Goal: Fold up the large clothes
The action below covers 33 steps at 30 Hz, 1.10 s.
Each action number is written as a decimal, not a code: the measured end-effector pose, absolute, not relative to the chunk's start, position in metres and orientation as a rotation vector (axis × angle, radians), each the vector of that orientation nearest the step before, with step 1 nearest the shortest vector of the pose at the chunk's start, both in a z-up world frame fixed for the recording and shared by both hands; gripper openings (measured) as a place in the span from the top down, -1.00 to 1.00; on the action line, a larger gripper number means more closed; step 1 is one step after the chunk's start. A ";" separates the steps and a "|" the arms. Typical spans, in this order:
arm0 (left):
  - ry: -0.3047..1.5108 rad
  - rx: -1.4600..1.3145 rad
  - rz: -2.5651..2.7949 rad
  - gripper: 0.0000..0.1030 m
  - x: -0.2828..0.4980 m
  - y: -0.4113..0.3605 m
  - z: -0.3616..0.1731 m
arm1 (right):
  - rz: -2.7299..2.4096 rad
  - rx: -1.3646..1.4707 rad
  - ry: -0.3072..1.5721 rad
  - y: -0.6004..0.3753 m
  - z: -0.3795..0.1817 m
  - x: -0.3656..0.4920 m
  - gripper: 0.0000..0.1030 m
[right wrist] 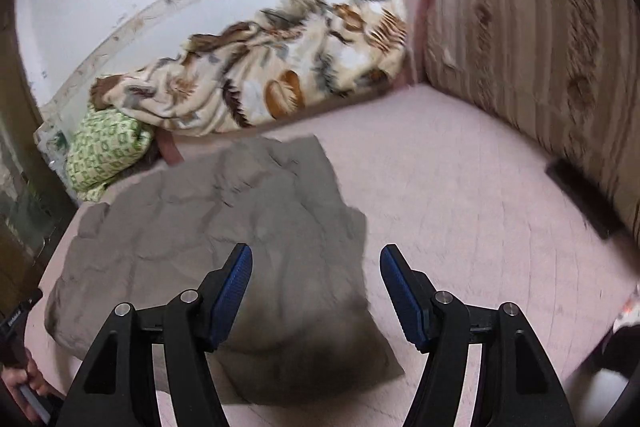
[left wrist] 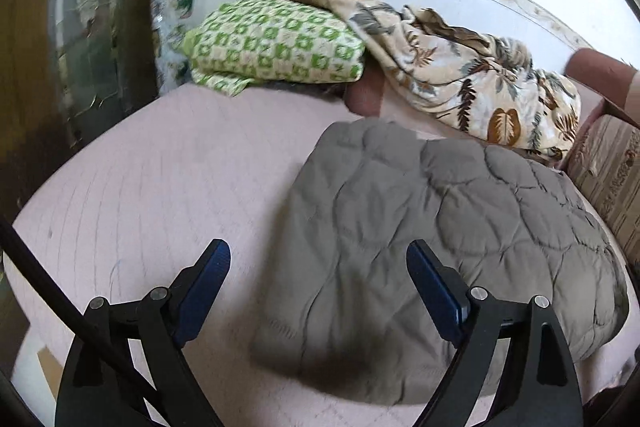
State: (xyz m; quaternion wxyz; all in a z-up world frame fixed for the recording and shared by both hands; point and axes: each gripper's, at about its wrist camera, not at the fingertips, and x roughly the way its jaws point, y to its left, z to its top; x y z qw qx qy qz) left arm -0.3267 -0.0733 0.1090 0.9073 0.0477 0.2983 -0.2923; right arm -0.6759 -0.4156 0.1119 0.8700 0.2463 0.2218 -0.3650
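Grey and quilted, the folded padded jacket point(left wrist: 432, 247) lies flat on the pink bed sheet point(left wrist: 160, 179), a leaf-print blanket point(left wrist: 480, 87) and a green patterned bundle point(left wrist: 272, 43) heaped behind it by the wall. The left gripper point(left wrist: 318, 259) hangs over the jacket's near edge, jaws spread wide and empty. The right gripper point(right wrist: 316, 263) hovers at the jacket's right corner, jaws likewise apart, gripping nothing.
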 end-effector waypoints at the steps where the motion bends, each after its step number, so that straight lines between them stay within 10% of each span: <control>1: 0.613 0.106 -0.605 -0.74 -0.324 -0.078 0.112 | -0.751 0.503 0.464 -0.415 0.117 -0.670 -0.37; 14: 0.731 0.199 -0.630 -0.74 -0.243 -0.192 0.124 | -0.677 0.441 0.494 -0.456 0.134 -0.551 -0.38; 33: 1.011 0.097 -0.593 -0.99 -0.166 -0.212 0.034 | -0.746 0.695 0.745 -0.562 0.010 -0.505 -0.54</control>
